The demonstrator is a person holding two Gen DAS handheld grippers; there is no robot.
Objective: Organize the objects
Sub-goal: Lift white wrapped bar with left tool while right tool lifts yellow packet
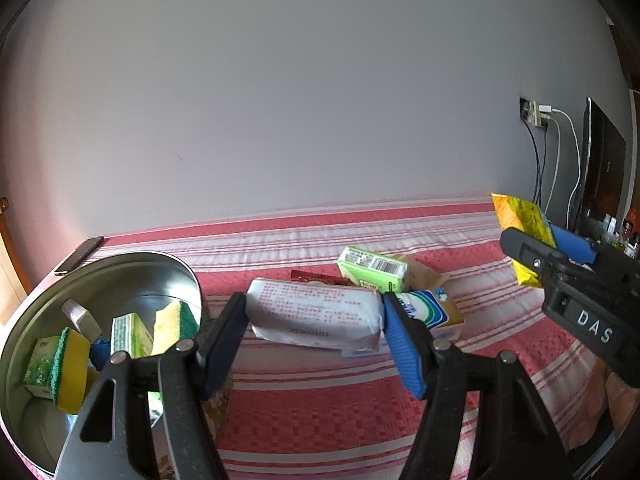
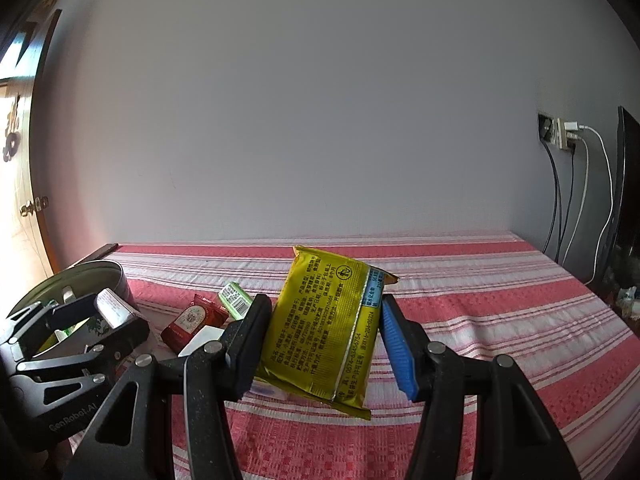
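The left gripper [image 1: 314, 340] points slightly downward, its jaws clamped on a silver foil packet [image 1: 314, 316] above the red striped cloth of the bench [image 1: 320, 420]. The right gripper [image 2: 326, 340] clamps a yellow foil packet [image 2: 326, 328]. The round metal tin [image 1: 132, 276] stands at the left edge; behind, the cloth lies bare.

The round tin [image 1: 120, 280] stands at the left end of the surface [image 1: 320, 420], with sponges [image 1: 70, 364] and small boxes [image 1: 128, 334] in it. A phone [image 1: 78, 256] lies behind the tin at the wall edge. Right of the tin, a wrapped packet [image 1: 316, 316] sits between the left tongs [image 1: 314, 344]; boxes [image 1: 372, 268] lie behind it. Further right, another packet [image 2: 328, 328] sits between the right tongs [image 2: 324, 344]
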